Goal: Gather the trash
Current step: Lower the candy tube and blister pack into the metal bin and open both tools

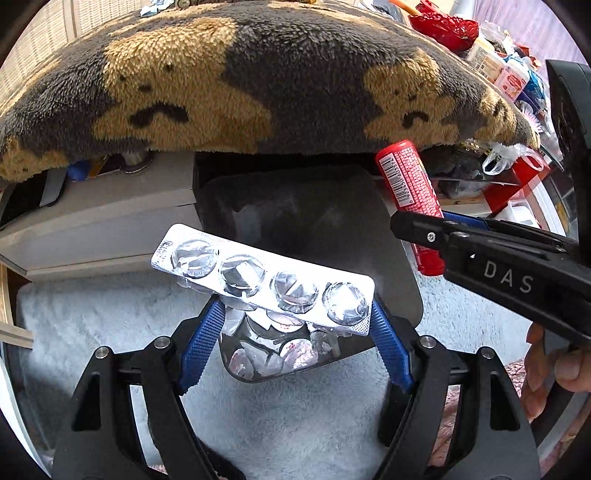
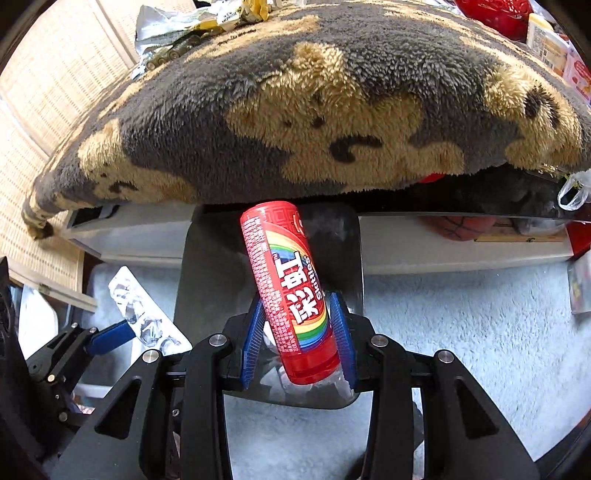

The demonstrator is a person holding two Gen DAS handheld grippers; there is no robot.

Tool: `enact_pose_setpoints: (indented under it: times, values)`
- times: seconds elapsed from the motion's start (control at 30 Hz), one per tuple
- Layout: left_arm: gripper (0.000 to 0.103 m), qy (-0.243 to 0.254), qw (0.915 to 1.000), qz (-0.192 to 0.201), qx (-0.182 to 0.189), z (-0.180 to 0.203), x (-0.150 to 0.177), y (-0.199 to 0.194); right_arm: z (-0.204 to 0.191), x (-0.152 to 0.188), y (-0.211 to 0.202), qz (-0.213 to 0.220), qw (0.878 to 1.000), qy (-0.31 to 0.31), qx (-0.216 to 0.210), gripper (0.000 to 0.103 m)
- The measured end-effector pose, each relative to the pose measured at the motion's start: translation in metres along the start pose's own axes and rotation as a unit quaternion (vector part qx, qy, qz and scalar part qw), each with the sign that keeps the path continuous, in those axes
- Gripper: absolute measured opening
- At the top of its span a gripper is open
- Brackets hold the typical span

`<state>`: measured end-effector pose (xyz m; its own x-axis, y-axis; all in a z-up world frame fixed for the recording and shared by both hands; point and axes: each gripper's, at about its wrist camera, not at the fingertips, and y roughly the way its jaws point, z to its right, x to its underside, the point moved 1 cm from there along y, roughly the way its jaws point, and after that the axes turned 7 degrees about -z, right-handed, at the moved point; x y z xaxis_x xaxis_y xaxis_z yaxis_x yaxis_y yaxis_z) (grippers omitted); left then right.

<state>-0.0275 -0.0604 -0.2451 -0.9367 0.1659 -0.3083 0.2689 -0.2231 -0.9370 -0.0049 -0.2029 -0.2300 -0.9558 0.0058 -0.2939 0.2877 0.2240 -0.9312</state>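
Note:
My left gripper [image 1: 295,325] is shut on a silver empty pill blister pack [image 1: 266,275], held crosswise over a dark grey bin [image 1: 402,291] that has foil scraps inside. My right gripper [image 2: 301,332] is shut on a red Skittles tube [image 2: 291,291], tilted, above the same bin [image 2: 203,266]. The tube [image 1: 408,184] and the right gripper's black body [image 1: 498,273] also show in the left wrist view at the right. The blister pack [image 2: 142,314] and a blue left fingertip [image 2: 110,338] show at the lower left of the right wrist view.
A fluffy grey-and-tan bear-pattern blanket [image 1: 258,74] covers a low table just behind the bin. Foil wrappers [image 2: 184,26] lie on it. Red boxes and packets [image 1: 498,66] crowd the right. A pale shaggy rug [image 2: 461,332] covers the floor. A plastic bag [image 1: 506,158] hangs under the table.

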Motion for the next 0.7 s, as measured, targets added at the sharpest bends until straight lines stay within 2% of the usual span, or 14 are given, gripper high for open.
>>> enact_pose_setpoints:
  times: [0.07,0.17,0.23,0.3,0.37,0.53,0.7]
  values:
    - [0.074,-0.004,1.0000,0.000,0.000,0.000,-0.001,-0.001,0.000,-0.001,-0.002,0.003,1.000,0.002,0.000,0.040]
    - [0.074,-0.009,1.0000,-0.001,0.000,-0.004,-0.002,-0.002,0.003,-0.004,-0.006,0.010,1.000,0.010,-0.002,0.048]
    - [0.078,-0.010,0.9999,-0.002,-0.003,-0.006,-0.002,-0.003,0.006,-0.005,-0.008,0.013,1.000,0.015,0.000,0.050]
    - [0.087,-0.009,0.9999,-0.001,-0.005,-0.007,-0.001,-0.004,0.008,-0.005,-0.009,0.015,1.000,0.024,0.000,0.052]
    - [0.089,-0.006,1.0000,0.002,-0.005,-0.008,-0.001,-0.005,0.012,-0.005,-0.011,0.016,0.999,0.032,-0.004,0.060]
    - [0.091,-0.008,0.9999,0.007,-0.005,-0.009,0.000,-0.011,0.015,-0.006,-0.019,0.026,0.999,0.040,-0.005,0.064]
    - [0.094,-0.011,0.9997,0.021,-0.004,-0.012,-0.004,-0.024,0.014,-0.009,-0.031,0.046,0.998,0.044,0.000,0.076]
